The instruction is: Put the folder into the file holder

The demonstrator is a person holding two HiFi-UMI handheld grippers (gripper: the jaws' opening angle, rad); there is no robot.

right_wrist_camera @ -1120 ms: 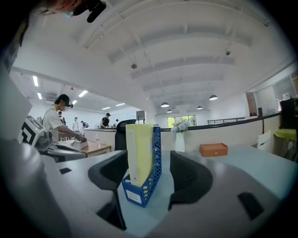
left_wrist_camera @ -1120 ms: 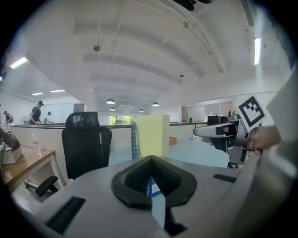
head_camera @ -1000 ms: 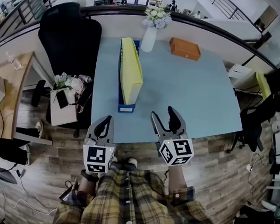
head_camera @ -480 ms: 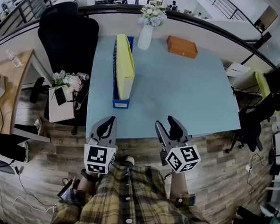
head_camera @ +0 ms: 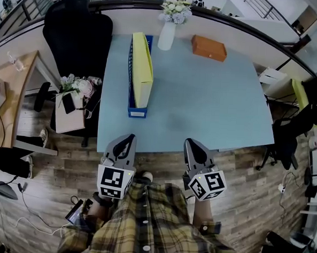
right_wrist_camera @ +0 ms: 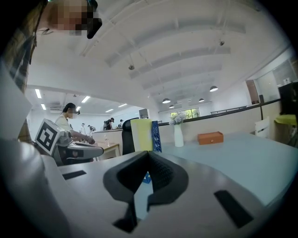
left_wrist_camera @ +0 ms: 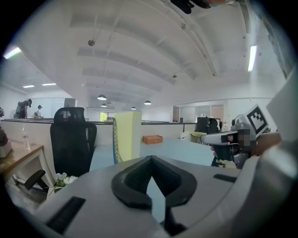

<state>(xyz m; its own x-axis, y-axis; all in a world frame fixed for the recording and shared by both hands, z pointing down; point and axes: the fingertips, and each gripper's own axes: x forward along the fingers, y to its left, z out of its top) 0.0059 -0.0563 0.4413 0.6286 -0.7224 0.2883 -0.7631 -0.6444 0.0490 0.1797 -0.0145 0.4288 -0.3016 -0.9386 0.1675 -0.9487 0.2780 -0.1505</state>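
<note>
The yellow folder (head_camera: 142,69) stands upright inside the blue file holder (head_camera: 135,112) at the left side of the light blue table (head_camera: 202,104). Neither gripper touches it. My left gripper (head_camera: 126,144) and right gripper (head_camera: 192,148) hang side by side just off the table's near edge, above the wooden floor, both shut with nothing between their jaws. In the left gripper view the folder (left_wrist_camera: 128,135) rises beyond the shut left gripper (left_wrist_camera: 150,160). The right gripper view shows the folder (right_wrist_camera: 141,135) and holder (right_wrist_camera: 155,135) beyond the shut right gripper (right_wrist_camera: 148,155).
A white vase of flowers (head_camera: 166,35) and an orange box (head_camera: 209,48) sit at the table's far edge. A black office chair (head_camera: 78,38) stands left of the table, with a small stand of flowers and a phone (head_camera: 71,110) beside it.
The right gripper's jaws have gone from wide open to shut. Both grippers have drawn back from over the table's front edge toward the person.
</note>
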